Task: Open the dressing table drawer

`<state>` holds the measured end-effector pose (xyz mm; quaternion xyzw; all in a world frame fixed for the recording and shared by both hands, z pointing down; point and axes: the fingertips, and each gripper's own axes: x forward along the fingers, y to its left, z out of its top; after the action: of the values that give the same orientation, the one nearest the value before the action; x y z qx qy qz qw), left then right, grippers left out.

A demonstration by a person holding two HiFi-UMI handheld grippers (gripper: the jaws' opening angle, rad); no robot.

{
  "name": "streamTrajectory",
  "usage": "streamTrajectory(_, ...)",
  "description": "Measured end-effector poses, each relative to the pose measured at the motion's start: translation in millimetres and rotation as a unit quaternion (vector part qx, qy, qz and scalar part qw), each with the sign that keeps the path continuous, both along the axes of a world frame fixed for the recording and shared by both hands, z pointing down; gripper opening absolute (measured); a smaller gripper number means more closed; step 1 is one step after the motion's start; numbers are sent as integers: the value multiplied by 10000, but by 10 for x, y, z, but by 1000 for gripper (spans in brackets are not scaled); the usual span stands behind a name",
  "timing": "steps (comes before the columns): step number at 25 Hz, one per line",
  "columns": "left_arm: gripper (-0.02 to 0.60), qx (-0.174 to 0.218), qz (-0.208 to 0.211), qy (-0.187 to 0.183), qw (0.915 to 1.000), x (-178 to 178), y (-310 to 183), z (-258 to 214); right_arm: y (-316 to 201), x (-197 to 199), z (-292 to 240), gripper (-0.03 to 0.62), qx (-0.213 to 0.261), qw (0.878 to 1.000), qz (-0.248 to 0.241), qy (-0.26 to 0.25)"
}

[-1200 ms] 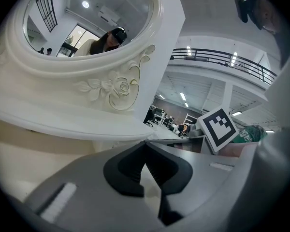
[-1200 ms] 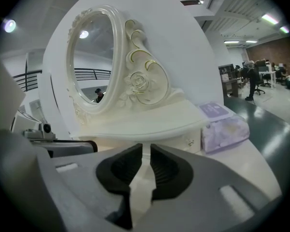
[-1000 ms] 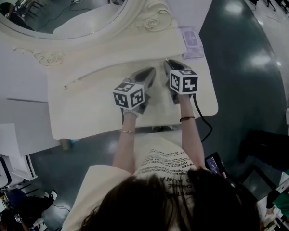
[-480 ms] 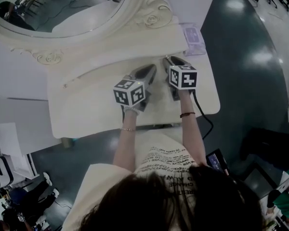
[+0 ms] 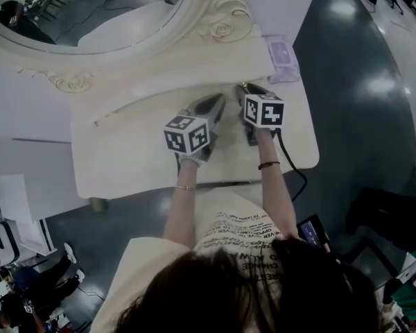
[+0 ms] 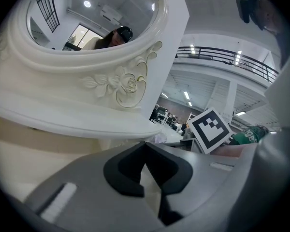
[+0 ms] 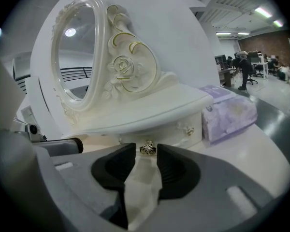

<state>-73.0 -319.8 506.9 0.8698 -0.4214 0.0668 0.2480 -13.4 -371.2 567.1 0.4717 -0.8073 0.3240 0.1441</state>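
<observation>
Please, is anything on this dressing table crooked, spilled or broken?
Nothing stands out. The mirror frame stands upright and looks whole. The purple tissue pack lies flat on the table top beside the drawers. The small drawer sits straight, with its gold knob in place. No spill shows.

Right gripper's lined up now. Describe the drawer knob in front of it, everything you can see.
The knob is small, gold-coloured, metallic-looking and flower-shaped. It is fixed to the cream drawer front under the shelf. It sits at the tips of the right gripper, in the gap between the fingers, which have just been opening; neither pad presses on it.
</observation>
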Motion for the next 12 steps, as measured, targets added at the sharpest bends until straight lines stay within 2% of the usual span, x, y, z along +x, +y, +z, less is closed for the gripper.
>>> streamTrajectory(12, -2, -17, -62, -17, 10000, -27, 4, 2, -12, 23, 35, 104, -59, 9999, 33, 79)
